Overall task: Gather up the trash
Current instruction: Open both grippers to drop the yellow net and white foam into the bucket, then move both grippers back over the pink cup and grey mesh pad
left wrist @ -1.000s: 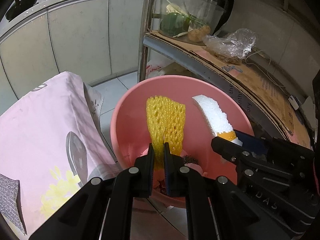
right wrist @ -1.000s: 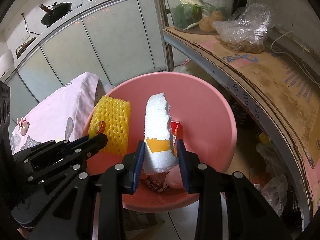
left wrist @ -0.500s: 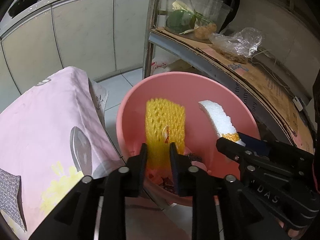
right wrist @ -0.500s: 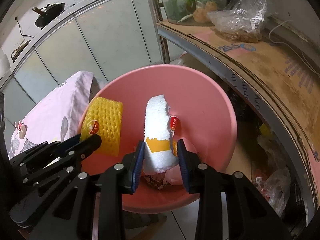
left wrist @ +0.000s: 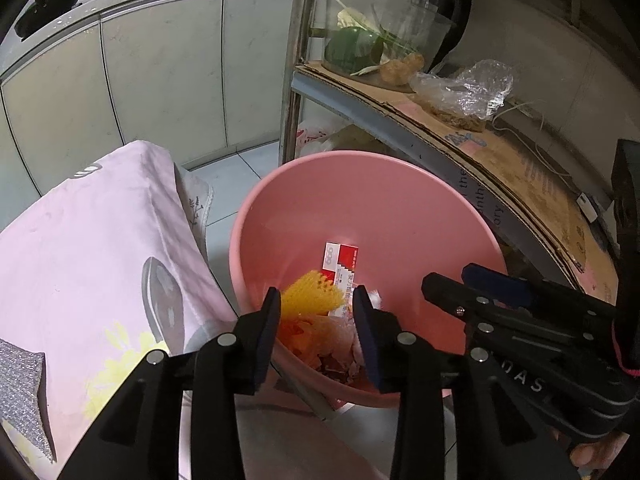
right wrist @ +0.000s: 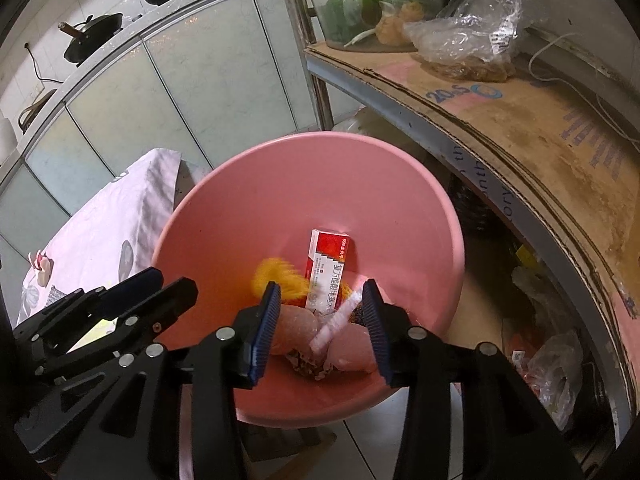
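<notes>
Left wrist view: your left gripper [left wrist: 316, 320] and right gripper [right wrist: 320, 316] have both just been opening, nothing clamped. Past the jaws, one pink basin [left wrist: 400, 200] holds yellow foam net [left wrist: 312, 296], one red-white box [right wrist: 330, 268], white foam strip [right wrist: 332, 326]. Shelf [right wrist: 500, 128] sits right.

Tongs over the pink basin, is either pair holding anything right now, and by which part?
Nothing is held. Both left tongs and right tongs have just been opening; the yellow net and white foam are dropping into the basin.
</notes>
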{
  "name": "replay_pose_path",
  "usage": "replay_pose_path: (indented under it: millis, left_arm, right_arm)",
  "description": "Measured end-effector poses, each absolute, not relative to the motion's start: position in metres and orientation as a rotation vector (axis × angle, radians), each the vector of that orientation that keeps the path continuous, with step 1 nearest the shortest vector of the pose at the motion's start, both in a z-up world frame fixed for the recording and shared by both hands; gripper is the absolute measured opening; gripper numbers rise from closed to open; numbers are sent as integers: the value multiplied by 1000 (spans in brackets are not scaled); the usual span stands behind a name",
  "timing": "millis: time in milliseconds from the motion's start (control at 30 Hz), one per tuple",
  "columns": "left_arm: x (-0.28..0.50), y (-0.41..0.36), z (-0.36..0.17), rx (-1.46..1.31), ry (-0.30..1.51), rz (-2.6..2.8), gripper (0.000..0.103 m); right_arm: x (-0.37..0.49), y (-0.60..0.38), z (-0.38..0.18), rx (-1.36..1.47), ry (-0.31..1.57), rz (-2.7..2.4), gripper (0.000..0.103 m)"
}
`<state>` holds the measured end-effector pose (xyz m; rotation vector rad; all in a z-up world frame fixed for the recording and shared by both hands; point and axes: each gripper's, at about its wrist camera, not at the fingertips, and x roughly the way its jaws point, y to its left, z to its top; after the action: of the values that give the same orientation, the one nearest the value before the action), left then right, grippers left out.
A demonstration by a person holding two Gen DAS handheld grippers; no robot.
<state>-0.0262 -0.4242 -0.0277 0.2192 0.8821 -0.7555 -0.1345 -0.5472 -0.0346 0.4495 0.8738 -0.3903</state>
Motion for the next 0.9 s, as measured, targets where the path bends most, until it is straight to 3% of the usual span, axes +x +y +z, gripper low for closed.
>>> replay_pose_path:
  millis: [900]
  left_arm:
    - [-50,-380,16,199,799,-730,37]
  right_arm:
    - [-150,-515,-4,403,819,-354,44]
